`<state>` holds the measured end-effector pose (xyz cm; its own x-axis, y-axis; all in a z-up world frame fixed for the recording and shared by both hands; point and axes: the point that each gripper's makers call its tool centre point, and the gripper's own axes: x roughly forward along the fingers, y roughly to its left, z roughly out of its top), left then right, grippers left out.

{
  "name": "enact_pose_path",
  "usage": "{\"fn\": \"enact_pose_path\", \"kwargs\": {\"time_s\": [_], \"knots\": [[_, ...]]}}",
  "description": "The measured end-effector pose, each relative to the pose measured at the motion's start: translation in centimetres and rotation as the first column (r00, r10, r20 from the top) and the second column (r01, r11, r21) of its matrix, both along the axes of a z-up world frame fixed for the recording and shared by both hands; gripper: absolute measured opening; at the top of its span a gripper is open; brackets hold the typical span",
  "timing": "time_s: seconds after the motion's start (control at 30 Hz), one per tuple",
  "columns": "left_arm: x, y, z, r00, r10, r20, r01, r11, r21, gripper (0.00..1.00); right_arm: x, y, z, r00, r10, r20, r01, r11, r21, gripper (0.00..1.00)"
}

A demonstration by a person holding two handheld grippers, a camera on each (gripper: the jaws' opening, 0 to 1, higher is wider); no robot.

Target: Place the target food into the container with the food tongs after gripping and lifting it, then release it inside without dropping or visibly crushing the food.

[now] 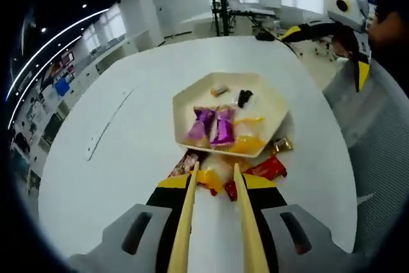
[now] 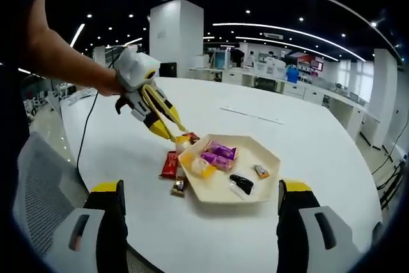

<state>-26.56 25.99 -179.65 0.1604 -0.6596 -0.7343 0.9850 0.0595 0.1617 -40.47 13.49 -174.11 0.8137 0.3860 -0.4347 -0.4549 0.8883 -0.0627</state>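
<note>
A cream hexagonal tray (image 1: 185, 103) sits on the white round table (image 1: 128, 132) and holds two purple candies (image 1: 214, 126), a yellow pack (image 1: 246, 143), a black piece (image 1: 244, 98) and a small orange sweet (image 1: 219, 90). My left gripper (image 1: 215, 168) carries wooden food tongs, open, with tips either side of a yellow wrapped candy (image 1: 213, 179) lying on the table just outside the tray's near edge. In the right gripper view a hand holds that left gripper (image 2: 178, 136) over the same candy (image 2: 184, 140). My right gripper (image 2: 201, 187) is open, well back from the tray (image 2: 265, 158).
Loose wrappers lie on the table beside the tray: a red one (image 1: 267, 169) (image 2: 169, 165), a gold-brown one (image 1: 283, 145) (image 2: 178, 187) and a patterned one (image 1: 185, 163). A grey mesh chair (image 2: 45, 190) stands at the table's edge. My right gripper (image 1: 326, 52) hovers beyond the far rim.
</note>
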Motion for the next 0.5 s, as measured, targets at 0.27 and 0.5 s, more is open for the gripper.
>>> {"fn": "enact_pose_path", "kwargs": {"time_s": [0.27,0.5], "knots": [[0.2,-1.2,-1.1,0.995,-0.101,-0.002,0.1,0.993,0.065,0.26,0.0,-0.2,0.0,1.0,-0.007,-0.001,0.007,1.0,-0.001,0.98],[-0.2,0.1,-2.1,0.993,-0.098,-0.066,0.104,0.989,0.107,0.25,0.0,-0.2,0.1,1.0,-0.01,-0.001,0.01,1.0,0.003,0.97]]}}
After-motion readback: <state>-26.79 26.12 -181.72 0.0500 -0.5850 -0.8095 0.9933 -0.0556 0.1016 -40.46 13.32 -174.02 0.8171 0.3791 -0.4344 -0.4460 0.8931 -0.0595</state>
